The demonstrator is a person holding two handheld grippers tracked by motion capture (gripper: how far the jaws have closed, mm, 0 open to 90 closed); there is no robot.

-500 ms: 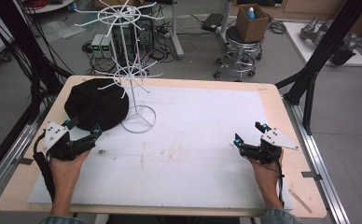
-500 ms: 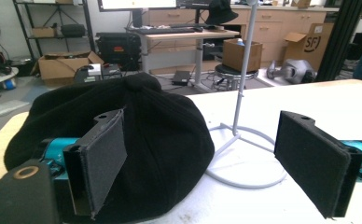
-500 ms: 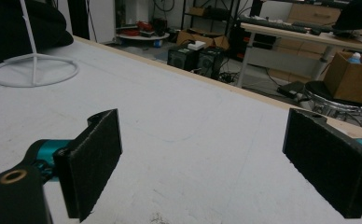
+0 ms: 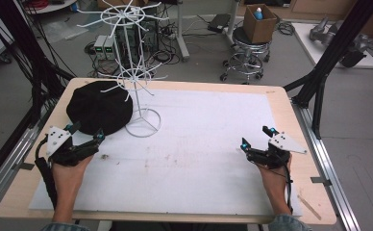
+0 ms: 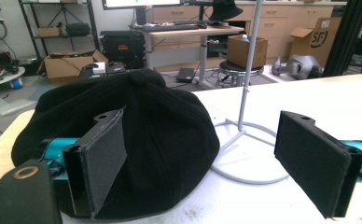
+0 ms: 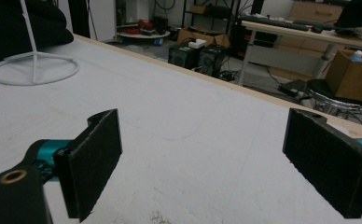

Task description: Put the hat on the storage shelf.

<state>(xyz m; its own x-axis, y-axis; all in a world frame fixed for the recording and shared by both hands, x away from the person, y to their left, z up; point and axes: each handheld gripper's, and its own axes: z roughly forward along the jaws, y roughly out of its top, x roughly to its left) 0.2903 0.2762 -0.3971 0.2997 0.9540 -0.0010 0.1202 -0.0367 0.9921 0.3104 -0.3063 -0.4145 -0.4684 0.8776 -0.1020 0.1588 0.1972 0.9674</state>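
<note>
The table (image 4: 213,202) is lying much as it did half a second ago; the one visible change is that the left gripper (image 4: 85,134) is sitting slightly closer to the black cap (image 4: 98,107), while the right gripper (image 4: 256,138) is staying where it was at the right of the frame. The cap is resting flat in the upper left of the high view, just beside the ring base of the white wire rack (image 4: 142,124). A cardboard box (image 4: 260,23) is standing on a stool at the top of the frame, holding a small bottle (image 4: 256,12). In the left gripper view the jaws are standing wide apart, gripping nothing; one finger (image 5: 102,158) is overlapping the cap's near edge, though contact cannot be told. The right gripper's jaws are also gaping wide over bare table, well apart from the cap.
</note>
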